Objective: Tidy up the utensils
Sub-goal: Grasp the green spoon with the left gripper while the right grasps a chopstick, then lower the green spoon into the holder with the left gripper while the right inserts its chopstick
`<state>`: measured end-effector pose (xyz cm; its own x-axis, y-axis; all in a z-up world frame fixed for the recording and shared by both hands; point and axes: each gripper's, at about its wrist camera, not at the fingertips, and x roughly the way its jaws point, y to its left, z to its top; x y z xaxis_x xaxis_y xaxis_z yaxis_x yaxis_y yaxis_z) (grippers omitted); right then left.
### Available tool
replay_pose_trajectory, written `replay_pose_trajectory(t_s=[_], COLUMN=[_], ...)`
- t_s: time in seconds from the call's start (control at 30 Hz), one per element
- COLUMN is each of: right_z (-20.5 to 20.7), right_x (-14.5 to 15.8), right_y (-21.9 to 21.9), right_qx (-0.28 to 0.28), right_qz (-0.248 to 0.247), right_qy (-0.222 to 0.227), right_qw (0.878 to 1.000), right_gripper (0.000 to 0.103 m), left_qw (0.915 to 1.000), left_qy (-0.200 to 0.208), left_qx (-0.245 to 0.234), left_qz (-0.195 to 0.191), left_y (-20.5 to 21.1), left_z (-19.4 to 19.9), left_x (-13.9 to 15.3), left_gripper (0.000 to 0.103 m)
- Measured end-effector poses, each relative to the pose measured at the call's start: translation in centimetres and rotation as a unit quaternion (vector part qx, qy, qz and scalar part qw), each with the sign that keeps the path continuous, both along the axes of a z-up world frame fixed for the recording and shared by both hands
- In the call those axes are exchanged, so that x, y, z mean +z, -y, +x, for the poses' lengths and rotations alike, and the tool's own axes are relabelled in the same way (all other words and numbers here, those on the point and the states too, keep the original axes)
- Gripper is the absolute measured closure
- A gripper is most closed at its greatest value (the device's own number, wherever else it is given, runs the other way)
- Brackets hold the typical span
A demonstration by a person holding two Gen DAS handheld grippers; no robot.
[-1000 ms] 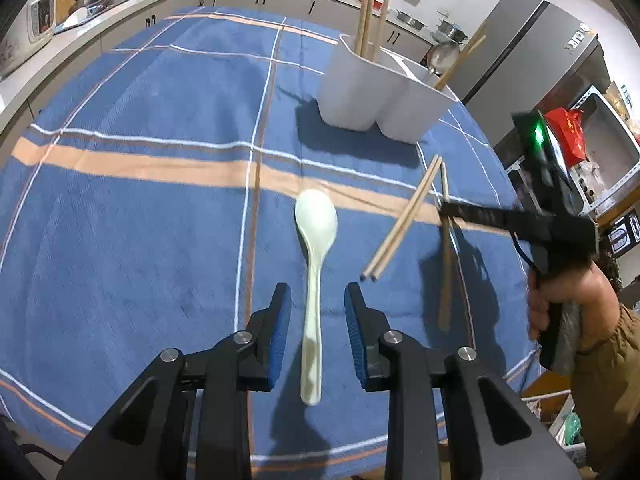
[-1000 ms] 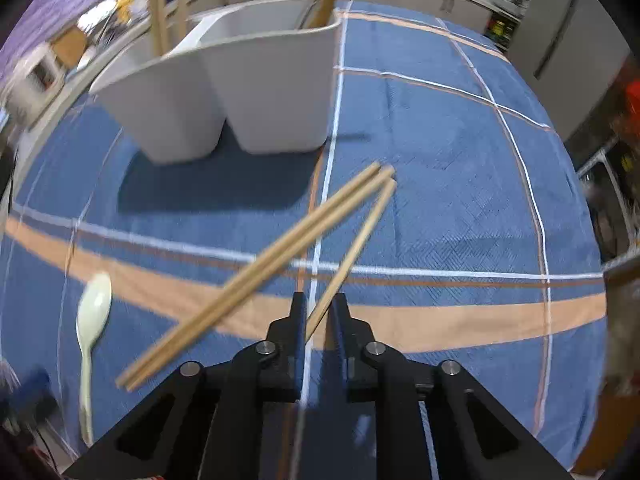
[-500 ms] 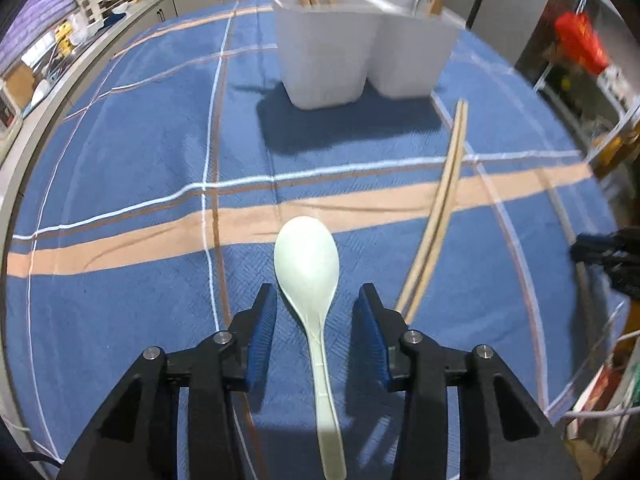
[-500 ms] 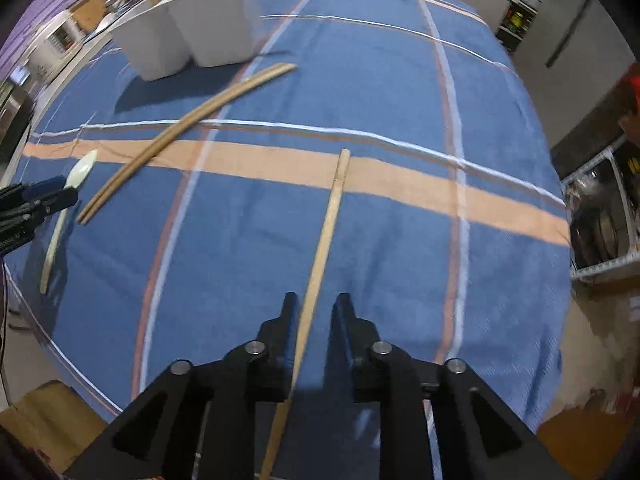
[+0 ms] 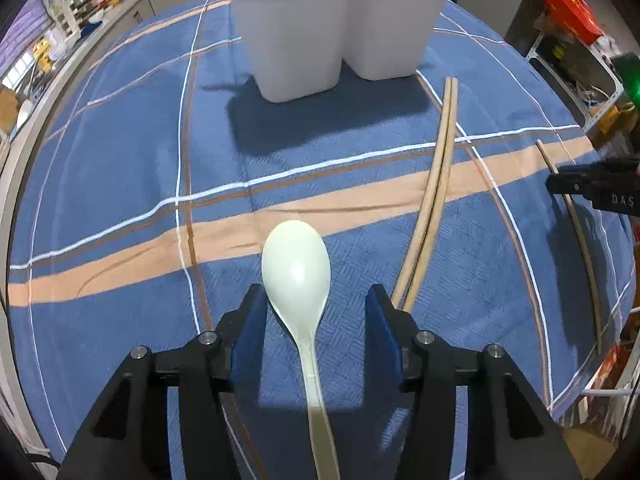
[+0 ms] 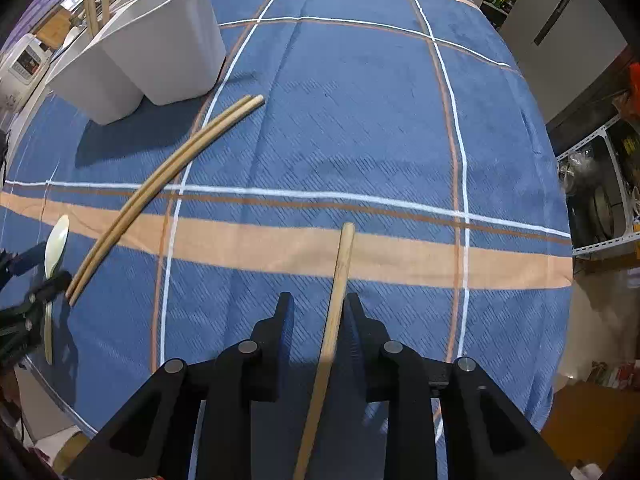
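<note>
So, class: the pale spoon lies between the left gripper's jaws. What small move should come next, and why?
Probably lower the left gripper a little and close on the pale spoon. Its jaws are opening, with the spoon's neck lying between the blue pads and neither pad touching it. The spoon lies flat on the tablecloth, outside the white holder.

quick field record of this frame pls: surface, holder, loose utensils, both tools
surface: blue plaid tablecloth
holder: white two-compartment plastic holder, chopsticks standing inside
spoon: pale green plastic spoon, flat, between left tool jaws, untouched
pair: two wooden chopsticks side by side
single: lone wooden chopstick between right tool jaws
tools: both opening
</note>
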<state>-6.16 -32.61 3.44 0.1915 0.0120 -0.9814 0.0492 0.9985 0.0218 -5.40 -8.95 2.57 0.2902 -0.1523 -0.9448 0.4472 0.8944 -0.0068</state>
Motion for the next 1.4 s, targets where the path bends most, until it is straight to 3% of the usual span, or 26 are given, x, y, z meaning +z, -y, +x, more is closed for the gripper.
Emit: replay_pose_trajectory(t_s=[0.03,0.07,0.13,0.2,0.33,0.5,0.53,0.57,0.77,0.9,1.0,1.07,1.1,1.13,1.37,1.4], right_z=[-0.1,-0.2,-1.1,-2.2,-5.1,-8.7,-9.5,-9.3,-10.7,-10.6,-9.8,-9.6,-9.6,-9.5,-9.8,-9.8], right_x=[0.1,0.2,0.3,0.4,1.9,5.1,5.6,5.9,7.9,6.8,5.0,4.3,4.1,3.8,3.5,3.4], right_y=[-0.3,-0.6,-0.8,-0.6,0.6,0.7,0.6,0.9,1.0,0.5,0.4,0.4,0.4,0.3,-0.1,0.0], right_qx=[0.002,0.005,0.004,-0.005,-0.034,-0.040,-0.039,-0.038,-0.042,-0.033,-0.035,-0.036,-0.037,-0.037,-0.045,-0.047], right_qz=[-0.003,-0.003,0.000,0.039,0.093,0.106,0.105,0.106,0.120,0.109,0.106,0.115,0.117,0.118,0.124,0.124], right_qy=[0.006,0.013,0.033,0.055,0.122,0.197,0.210,0.219,0.269,0.246,0.222,0.210,0.207,0.203,0.202,0.201], right_qw=[1.000,1.000,0.999,0.998,0.988,0.974,0.971,0.969,0.955,0.962,0.969,0.970,0.971,0.971,0.971,0.971], right_gripper=[0.078,0.090,0.096,0.097,0.097,0.097,0.097,0.097,0.097,0.097,0.097,0.097,0.097,0.097,0.096,0.096], left_qw=[1.0000,0.9998,0.9994,0.9979,0.9949,0.9883,0.9866,0.9859,0.9799,0.9852,0.9893,0.9914,0.9922,0.9924,0.9943,0.9948], left_qy=[0.009,0.019,0.017,0.012,0.050,0.099,0.108,0.110,0.132,0.085,0.076,0.064,0.054,0.046,-0.001,-0.004], left_qx=[0.003,0.005,0.016,0.033,0.044,0.055,0.057,0.059,0.071,0.072,0.053,0.031,0.024,0.023,0.013,0.008], left_qz=[-0.003,-0.008,-0.026,-0.055,-0.075,-0.103,-0.108,-0.111,-0.132,-0.130,-0.112,-0.110,-0.110,-0.112,-0.106,-0.102], left_y=[-0.1,-0.1,-0.4,-1.2,-2.4,-3.7,-3.9,-4.2,-5.3,-4.7,-2.9,-1.2,-0.4,0.2,4.5,4.9], left_z=[-0.1,0.0,-0.3,-0.5,-1.7,-4.1,-4.5,-4.8,-7.0,-5.5,-4.4,-3.8,-3.4,-2.9,1.3,1.6], left_x=[0.1,0.3,0.5,0.8,3.4,6.6,7.2,7.8,9.5,7.7,6.1,5.3,4.7,4.3,1.1,0.8], left_gripper=[0.064,0.073,0.074,0.074,0.076,0.081,0.100,0.103,0.103,0.103,0.100,0.085,0.071,0.067,0.067,0.072])
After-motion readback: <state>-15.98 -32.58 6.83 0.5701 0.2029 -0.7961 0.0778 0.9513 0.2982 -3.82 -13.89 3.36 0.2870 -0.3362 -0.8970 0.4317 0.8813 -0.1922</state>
